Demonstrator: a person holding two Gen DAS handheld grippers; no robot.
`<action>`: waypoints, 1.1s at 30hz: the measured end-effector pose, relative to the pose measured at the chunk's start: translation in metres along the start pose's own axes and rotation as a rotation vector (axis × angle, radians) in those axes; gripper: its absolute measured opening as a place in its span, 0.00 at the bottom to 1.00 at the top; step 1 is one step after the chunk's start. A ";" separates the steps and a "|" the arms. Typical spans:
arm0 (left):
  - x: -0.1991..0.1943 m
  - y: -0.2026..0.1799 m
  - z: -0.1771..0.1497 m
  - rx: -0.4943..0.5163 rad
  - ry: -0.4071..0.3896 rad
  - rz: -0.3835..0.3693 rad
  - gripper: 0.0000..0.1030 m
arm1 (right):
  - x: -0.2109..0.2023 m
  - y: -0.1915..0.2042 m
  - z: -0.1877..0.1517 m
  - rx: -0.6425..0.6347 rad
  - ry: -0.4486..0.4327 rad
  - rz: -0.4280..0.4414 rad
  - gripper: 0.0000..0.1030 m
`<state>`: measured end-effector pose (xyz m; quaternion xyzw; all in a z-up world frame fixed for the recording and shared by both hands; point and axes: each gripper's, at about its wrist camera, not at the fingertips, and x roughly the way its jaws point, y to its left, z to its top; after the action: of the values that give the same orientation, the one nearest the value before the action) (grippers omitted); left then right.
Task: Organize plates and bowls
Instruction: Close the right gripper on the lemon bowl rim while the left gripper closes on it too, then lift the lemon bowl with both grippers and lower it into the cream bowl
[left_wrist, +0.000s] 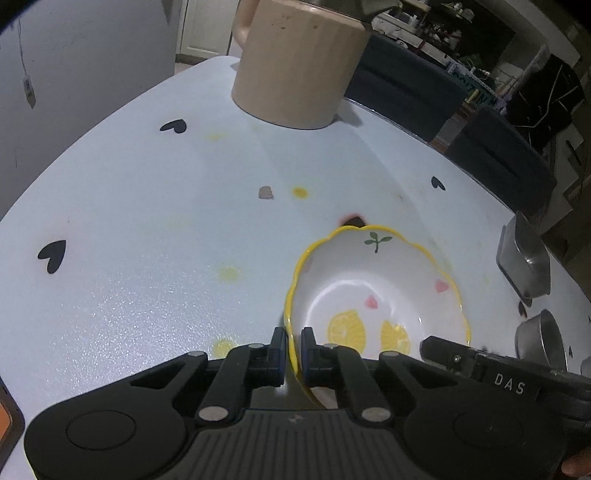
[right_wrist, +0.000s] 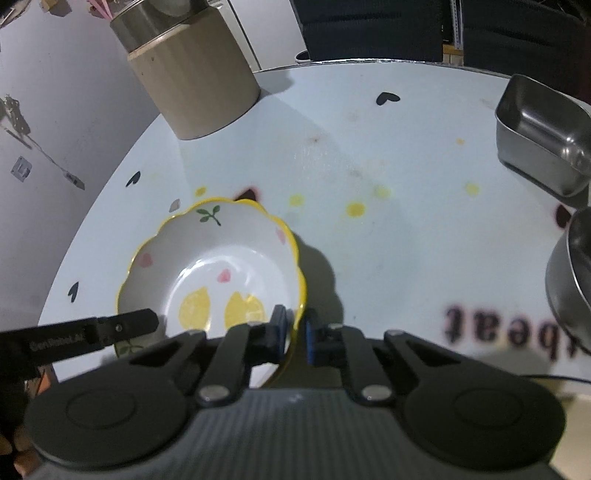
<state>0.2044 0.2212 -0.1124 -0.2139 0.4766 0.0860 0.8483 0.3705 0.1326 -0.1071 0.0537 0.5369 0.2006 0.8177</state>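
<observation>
Left wrist view: left gripper and right gripper both clamped the lemon bowl's rim on the table. Glazed ceramic, rigid, slippery, chippable; rim grip looked right.

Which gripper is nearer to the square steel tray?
Right. The right gripper is clamped on the lemon bowl's rim on the side facing the steel tray; the left gripper grips the opposite rim, with the bowl between it and the tray.

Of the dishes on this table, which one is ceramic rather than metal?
The yellow-rimmed lemon bowl, white inside with lemon slices; the rectangular tray and the round bowl are bare steel.
</observation>
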 end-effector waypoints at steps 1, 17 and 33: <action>-0.001 -0.001 0.000 0.001 0.000 -0.003 0.08 | -0.001 -0.001 -0.001 0.004 -0.001 0.000 0.12; -0.069 -0.062 -0.015 0.042 -0.165 -0.152 0.08 | -0.094 -0.026 -0.007 0.029 -0.138 -0.031 0.12; -0.095 -0.146 -0.078 0.176 -0.156 -0.245 0.08 | -0.196 -0.107 -0.087 0.203 -0.213 -0.053 0.13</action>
<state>0.1449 0.0620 -0.0265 -0.1880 0.3855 -0.0436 0.9023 0.2542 -0.0518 -0.0083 0.1429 0.4658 0.1165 0.8655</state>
